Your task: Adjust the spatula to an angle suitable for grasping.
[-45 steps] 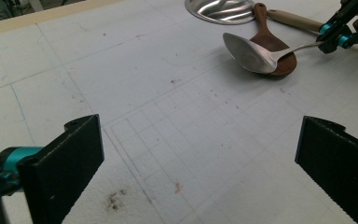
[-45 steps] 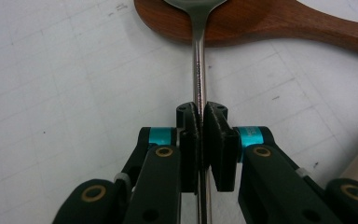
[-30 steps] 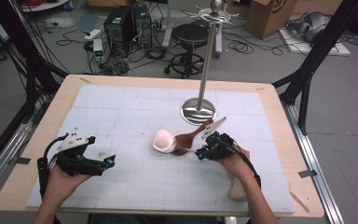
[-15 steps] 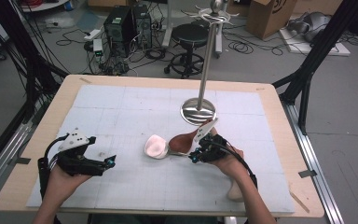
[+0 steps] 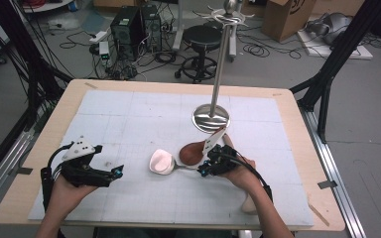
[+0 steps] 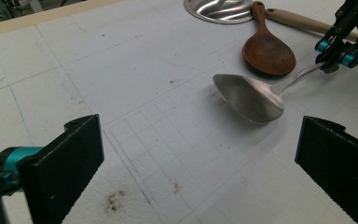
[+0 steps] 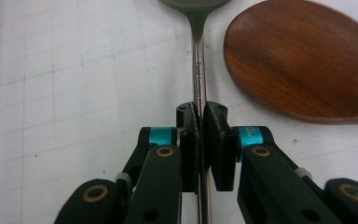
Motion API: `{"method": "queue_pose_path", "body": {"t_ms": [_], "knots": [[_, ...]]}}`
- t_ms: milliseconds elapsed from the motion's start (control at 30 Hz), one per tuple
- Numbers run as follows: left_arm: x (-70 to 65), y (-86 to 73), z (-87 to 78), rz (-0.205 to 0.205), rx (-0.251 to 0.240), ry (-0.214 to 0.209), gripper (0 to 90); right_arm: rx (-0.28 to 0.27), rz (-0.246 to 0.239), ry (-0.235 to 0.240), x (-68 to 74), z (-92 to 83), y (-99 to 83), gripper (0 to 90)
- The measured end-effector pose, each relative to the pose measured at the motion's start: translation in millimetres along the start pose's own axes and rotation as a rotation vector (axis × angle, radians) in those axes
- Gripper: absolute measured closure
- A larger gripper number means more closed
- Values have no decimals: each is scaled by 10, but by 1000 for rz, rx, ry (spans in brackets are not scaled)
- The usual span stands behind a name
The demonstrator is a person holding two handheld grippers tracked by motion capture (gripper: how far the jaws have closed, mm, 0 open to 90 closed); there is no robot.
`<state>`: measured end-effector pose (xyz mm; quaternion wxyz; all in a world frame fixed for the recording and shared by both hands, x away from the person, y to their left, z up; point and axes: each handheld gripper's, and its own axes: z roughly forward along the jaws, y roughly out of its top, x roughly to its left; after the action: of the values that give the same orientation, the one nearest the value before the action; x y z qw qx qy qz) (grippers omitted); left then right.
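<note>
My right gripper (image 7: 199,119) is shut on the thin handle of a metal spoon (image 7: 196,51). The spoon's bowl (image 5: 161,161) lies on the white mat left of that gripper (image 5: 202,170). A brown wooden spoon (image 5: 192,151) lies just behind it, its bowl (image 7: 303,60) right of the metal handle. In the left gripper view the metal spoon (image 6: 249,98) and wooden spoon (image 6: 268,51) lie ahead, with the right gripper (image 6: 338,51) at the far right. My left gripper (image 6: 200,163) is open and holds nothing. It rests at the mat's front left (image 5: 115,173).
A metal stand with a round base (image 5: 211,118) and tall pole rises behind the spoons. A cream-handled utensil (image 6: 303,21) lies by the wooden spoon. The white mat (image 5: 129,114) covers the wooden table (image 5: 297,114). Floor clutter lies beyond the far edge.
The right gripper has shifted the metal spoon a little to the left and nearer the front edge. The left gripper has stayed put.
</note>
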<state>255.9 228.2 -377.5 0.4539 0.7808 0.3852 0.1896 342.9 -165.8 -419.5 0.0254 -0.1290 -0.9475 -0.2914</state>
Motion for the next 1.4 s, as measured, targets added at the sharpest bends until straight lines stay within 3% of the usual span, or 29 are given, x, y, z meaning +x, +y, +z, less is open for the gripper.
{"method": "queue_pose_path", "body": {"t_ms": [267,467,733,1167,1400], "knots": [[-4,0,4,4,3,-3,17,-11,20,27,-34,16,-48,822],[-7,-3,12,4,6,-5,17,-35,57,27,-40,-74,-148,703],[-6,-15,29,3,8,-12,17,-81,84,6,1,-226,-337,623],[-6,-19,28,6,6,-22,17,-79,97,-34,41,-431,-563,609],[-10,-21,36,4,6,-26,17,-63,117,-20,36,-437,-702,619]]}}
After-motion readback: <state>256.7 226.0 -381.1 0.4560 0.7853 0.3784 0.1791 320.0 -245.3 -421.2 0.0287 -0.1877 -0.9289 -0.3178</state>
